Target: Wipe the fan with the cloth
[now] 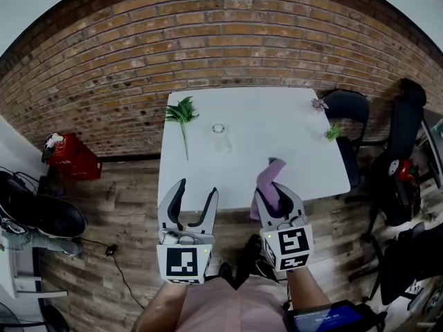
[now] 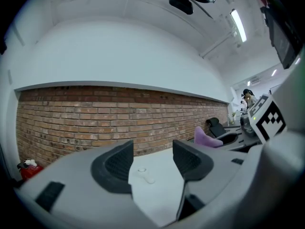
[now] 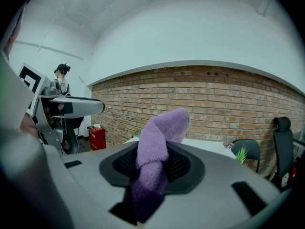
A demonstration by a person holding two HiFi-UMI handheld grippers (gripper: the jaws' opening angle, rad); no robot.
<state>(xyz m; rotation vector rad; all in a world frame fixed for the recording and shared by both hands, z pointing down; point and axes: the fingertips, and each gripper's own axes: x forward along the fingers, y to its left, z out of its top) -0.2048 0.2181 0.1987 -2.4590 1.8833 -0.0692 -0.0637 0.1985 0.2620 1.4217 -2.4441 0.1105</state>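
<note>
A white table (image 1: 277, 133) stands against a brick wall. Near its middle sits a small clear object (image 1: 220, 137), too small to tell what it is; the left gripper view shows it as a pale shape (image 2: 143, 173) beyond the jaws. My left gripper (image 1: 197, 192) hangs at the table's near edge, its jaws apart with nothing between them (image 2: 152, 165). To its right, my right gripper (image 1: 278, 198) is shut on a purple cloth (image 1: 270, 178). The cloth (image 3: 157, 142) sticks up from between the pads as a twisted roll and hides the table ahead.
A green leafy sprig (image 1: 183, 113) lies on the table's left part, and two small plants (image 1: 319, 104) (image 1: 333, 132) stand at its right edge. Black chairs (image 1: 349, 113) crowd the right side. A red box (image 1: 70, 158) sits on the wooden floor at the left.
</note>
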